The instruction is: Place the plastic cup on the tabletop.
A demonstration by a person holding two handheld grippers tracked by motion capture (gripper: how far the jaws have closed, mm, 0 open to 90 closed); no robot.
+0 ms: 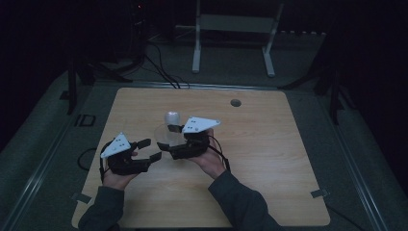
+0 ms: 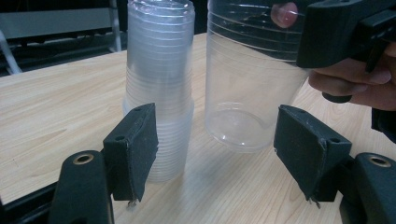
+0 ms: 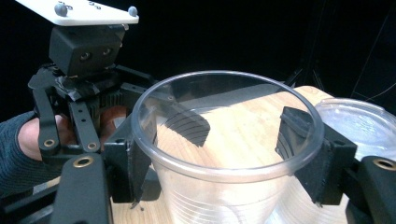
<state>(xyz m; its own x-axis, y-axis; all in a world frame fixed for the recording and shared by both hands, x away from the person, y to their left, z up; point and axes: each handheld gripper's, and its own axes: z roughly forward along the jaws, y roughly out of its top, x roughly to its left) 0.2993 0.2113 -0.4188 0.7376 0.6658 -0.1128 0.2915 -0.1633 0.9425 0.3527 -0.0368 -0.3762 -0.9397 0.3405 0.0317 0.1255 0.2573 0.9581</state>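
A single clear plastic cup (image 3: 224,186) stands upright between the jaws of my right gripper (image 3: 229,140), whose pads press on its sides just under the rim. In the high view this cup (image 1: 161,133) is near the table's middle with the right gripper (image 1: 168,137) around it. A stack of several clear cups (image 2: 159,84) stands right beside it, a little farther back (image 1: 172,118). My left gripper (image 2: 219,140) is open, pointing at the held cup (image 2: 247,79) from close by with nothing between its pads. It sits left of the cup (image 1: 150,149).
The wooden table (image 1: 269,159) has a round cable hole (image 1: 235,102) at the back right. A white metal frame (image 1: 235,29) and cables lie on the dark floor beyond the far edge. Both forearms enter from the near edge.
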